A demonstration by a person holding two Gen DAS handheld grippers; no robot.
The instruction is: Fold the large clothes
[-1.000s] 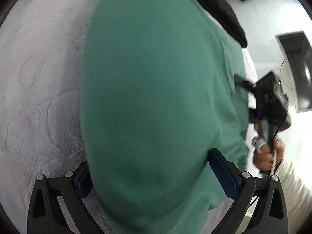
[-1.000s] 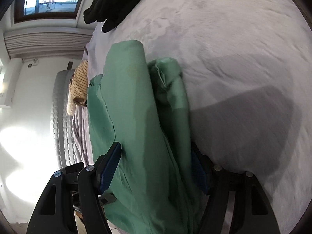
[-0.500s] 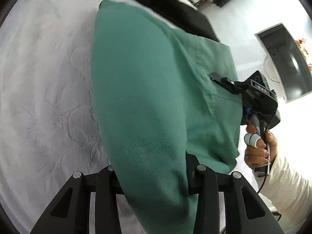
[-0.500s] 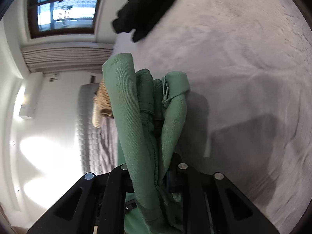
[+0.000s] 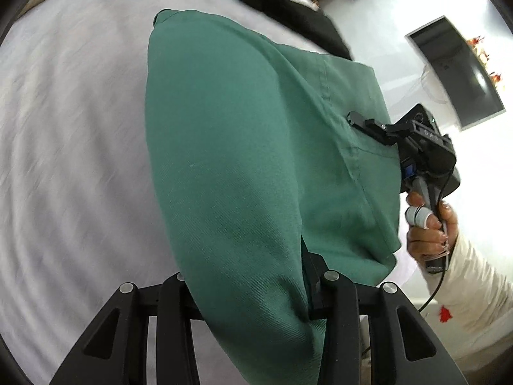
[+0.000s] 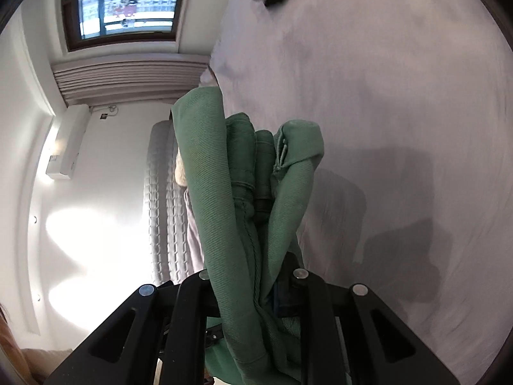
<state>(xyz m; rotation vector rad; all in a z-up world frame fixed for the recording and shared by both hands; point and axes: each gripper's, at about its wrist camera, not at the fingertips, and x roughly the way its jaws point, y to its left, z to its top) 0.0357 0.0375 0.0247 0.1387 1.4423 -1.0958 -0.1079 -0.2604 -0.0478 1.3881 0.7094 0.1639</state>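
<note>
We hold the green garment (image 5: 231,160), bunched in folds and lifted off the bed (image 5: 70,128), filling the frame's centre. We judge this the carrying step of a fold; next, lay the held edge down evenly. The left claw (image 5: 247,292) pinches thick cloth; the right claw (image 6: 253,288), tilted slightly downward, clamps stacked layers.

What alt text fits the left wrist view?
The left hand-held gripper is shut on a green garment above a white bedspread. The right hand-held gripper grips the garment's far edge; a black garment lies behind.
</note>
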